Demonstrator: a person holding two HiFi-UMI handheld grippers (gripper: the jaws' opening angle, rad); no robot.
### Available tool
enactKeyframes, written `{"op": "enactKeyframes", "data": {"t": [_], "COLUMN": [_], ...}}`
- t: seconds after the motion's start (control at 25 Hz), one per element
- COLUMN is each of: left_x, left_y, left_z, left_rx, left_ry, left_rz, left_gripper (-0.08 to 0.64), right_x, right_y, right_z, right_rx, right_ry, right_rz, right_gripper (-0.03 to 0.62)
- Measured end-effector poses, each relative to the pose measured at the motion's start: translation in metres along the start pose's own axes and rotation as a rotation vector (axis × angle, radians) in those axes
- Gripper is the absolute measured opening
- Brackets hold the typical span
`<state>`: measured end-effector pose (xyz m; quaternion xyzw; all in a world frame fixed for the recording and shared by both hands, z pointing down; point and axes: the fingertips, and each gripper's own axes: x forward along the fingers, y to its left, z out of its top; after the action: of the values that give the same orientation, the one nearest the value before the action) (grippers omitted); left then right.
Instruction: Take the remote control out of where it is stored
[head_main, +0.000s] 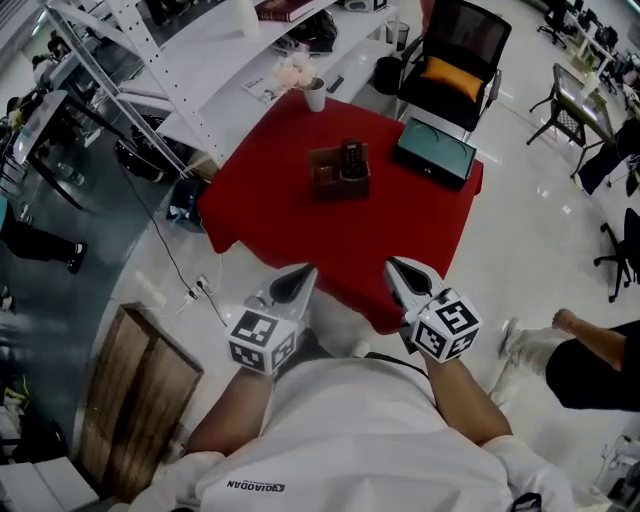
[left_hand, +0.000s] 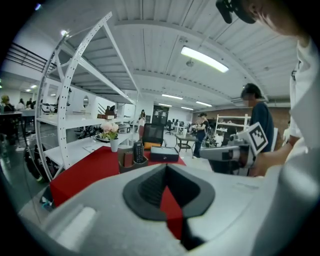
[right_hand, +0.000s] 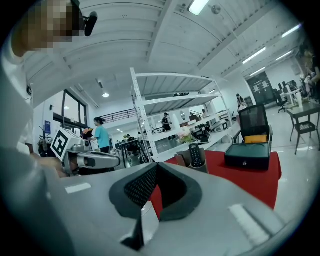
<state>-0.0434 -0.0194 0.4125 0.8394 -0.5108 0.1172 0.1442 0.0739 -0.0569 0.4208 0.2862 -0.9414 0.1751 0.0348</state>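
Note:
A black remote control (head_main: 351, 157) stands upright in a brown holder (head_main: 335, 178) in the middle of the red table (head_main: 300, 220). It also shows in the left gripper view as the remote control (left_hand: 138, 151), and in the right gripper view as the remote control (right_hand: 196, 155). My left gripper (head_main: 305, 272) and right gripper (head_main: 395, 265) hover side by side at the table's near edge, well short of the holder. Both point at it. The left gripper (left_hand: 166, 167) is shut with nothing in it, and so is the right gripper (right_hand: 156, 165).
A dark green case (head_main: 435, 152) lies at the table's far right. A white cup with flowers (head_main: 313, 95) stands at the far edge. Behind are a black chair (head_main: 455, 60) and a white shelf rack (head_main: 150, 70). A wooden board (head_main: 140, 400) lies on the floor at left; a person (head_main: 590, 350) is at right.

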Motion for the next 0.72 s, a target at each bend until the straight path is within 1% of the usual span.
{"op": "enactKeyframes", "data": {"t": [0.32,0.72], "left_x": [0.021,0.048], "left_y": [0.038,0.099], "left_z": [0.004,0.018], "left_rx": [0.01,0.042], "left_ry": [0.018,0.045], "left_rz": [-0.039,-0.102], "left_gripper": [0.003,0.003], "right_x": [0.037,0.1], "right_y": [-0.015,-0.029], "right_z": [0.004,0.011], "right_rx": [-0.002,-0.033], "right_ry": [0.01,0.041], "right_rz": [-0.049,-0.126], "right_gripper": [0.006,0.006]}}
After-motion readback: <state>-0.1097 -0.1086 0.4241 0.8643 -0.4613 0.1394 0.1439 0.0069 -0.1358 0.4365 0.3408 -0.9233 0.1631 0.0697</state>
